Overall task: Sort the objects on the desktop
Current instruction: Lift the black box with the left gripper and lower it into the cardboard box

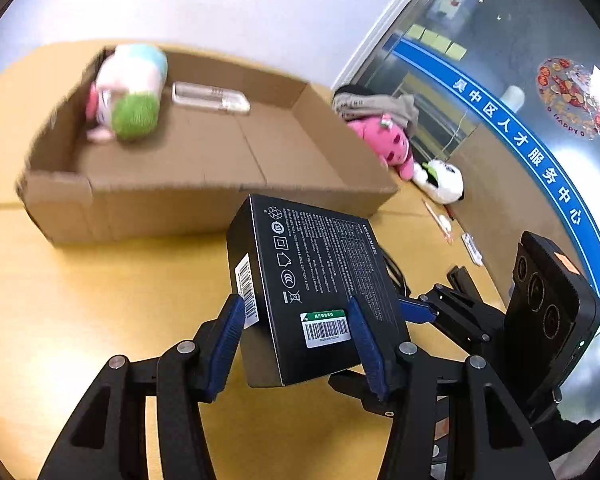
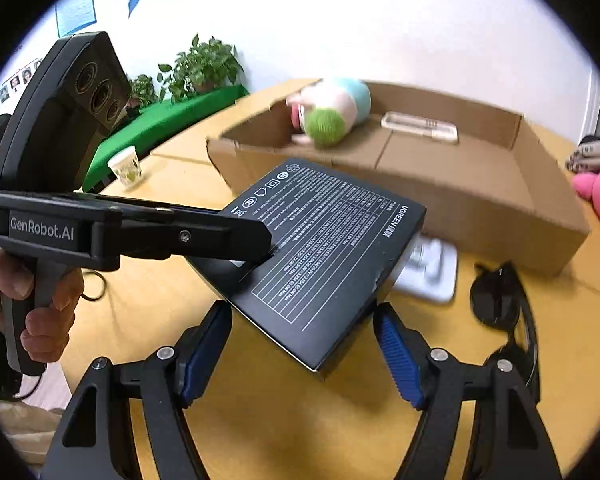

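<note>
Two hand-held grippers, one black box (image 1: 316,280)

Left hand-held gripper (image 1: 300,338) pinches it; right hand-held gripper's (image 2: 306,354) pads flank its corner (contact unclear), near the cardboard tray (image 1: 148,212).

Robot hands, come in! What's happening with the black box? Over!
Left gripper clamped on black box, box off the table. Right gripper straddling its corner, grip unclear. Cardboard tray just ahead; sunglasses lying alongside.

- A white wall (image 2: 380,20) stands behind the yellow wooden bench (image 1: 80,300).
- Potted plants (image 2: 204,64) sit on a green-covered table (image 2: 172,120).
- A glass partition (image 1: 500,80) carries a blue stripe (image 1: 540,168).
</note>
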